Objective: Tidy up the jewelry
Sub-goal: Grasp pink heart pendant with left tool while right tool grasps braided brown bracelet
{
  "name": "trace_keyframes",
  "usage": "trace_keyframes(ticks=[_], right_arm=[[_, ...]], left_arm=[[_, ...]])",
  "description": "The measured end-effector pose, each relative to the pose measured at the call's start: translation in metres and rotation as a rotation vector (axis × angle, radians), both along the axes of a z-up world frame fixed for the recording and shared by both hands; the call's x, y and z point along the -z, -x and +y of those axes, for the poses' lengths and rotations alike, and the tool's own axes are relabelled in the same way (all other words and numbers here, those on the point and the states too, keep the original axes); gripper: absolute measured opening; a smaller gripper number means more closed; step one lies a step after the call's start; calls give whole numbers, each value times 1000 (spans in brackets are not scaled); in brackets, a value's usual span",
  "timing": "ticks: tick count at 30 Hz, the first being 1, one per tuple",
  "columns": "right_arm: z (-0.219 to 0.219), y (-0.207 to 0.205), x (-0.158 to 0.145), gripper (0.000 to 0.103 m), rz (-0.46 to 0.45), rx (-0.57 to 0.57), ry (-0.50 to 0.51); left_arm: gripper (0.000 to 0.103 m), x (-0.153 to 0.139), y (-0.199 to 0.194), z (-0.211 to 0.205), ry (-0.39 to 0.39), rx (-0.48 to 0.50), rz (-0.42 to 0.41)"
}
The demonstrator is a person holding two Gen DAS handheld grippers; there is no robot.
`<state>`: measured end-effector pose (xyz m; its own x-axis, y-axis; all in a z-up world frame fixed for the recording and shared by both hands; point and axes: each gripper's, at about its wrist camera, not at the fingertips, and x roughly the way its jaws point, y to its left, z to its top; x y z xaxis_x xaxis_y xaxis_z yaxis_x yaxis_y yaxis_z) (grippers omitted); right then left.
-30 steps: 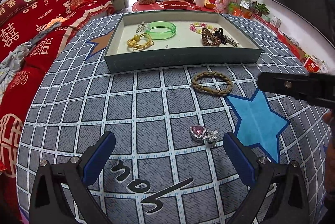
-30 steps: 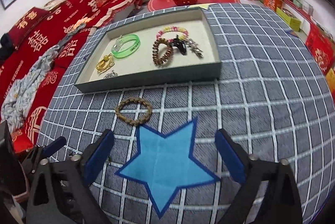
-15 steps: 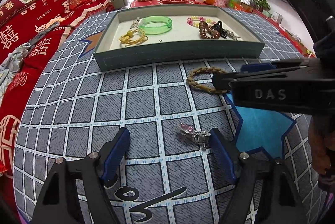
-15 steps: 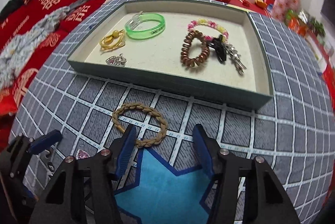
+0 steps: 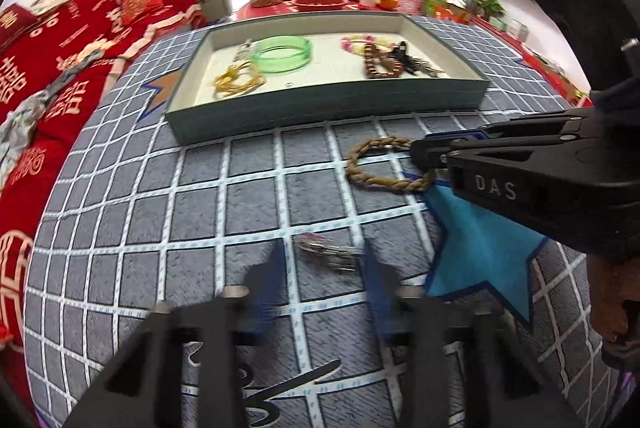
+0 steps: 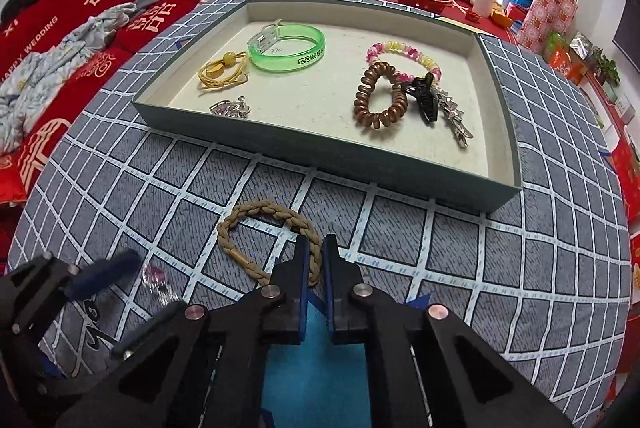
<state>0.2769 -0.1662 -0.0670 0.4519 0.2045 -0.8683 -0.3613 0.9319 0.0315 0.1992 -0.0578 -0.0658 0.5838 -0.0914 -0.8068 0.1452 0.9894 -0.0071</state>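
A tan braided bracelet [image 6: 256, 232] lies on the grey checked cloth in front of the green tray [image 6: 328, 156]. My right gripper [image 6: 316, 248] is shut on the bracelet's near right edge; it also shows in the left wrist view [image 5: 424, 156] at the bracelet [image 5: 380, 180]. A pink heart pendant [image 5: 326, 254] lies on the cloth between my left gripper's [image 5: 324, 276] blurred fingers, which stand partly apart around it. The pendant also shows in the right wrist view [image 6: 156, 278], with the left gripper [image 6: 132, 288] beside it.
The tray holds a green bangle [image 6: 286, 46], a yellow cord piece [image 6: 222, 72], a silver charm [image 6: 230, 108], a pink bead bracelet [image 6: 404, 58], a brown coil tie [image 6: 378, 96] and a black clip [image 6: 426, 96]. A blue star [image 5: 480, 248] marks the cloth. A red sofa [image 6: 80, 0] is left.
My right gripper has closed onto the braided bracelet's edge. My left gripper has moved forward over the pendant and its fingers have narrowed around it.
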Motion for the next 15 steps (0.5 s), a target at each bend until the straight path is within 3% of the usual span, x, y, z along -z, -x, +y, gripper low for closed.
trace_keyframes(ticks=[8,15], right_arm=[[-17,11,-12,7,-10,65,-82],[-31,25,-21,7,1,109,-180]], left_arm=[[29,-4,2,11,90,11,16],[29,-15,10,19,91,20,-7]])
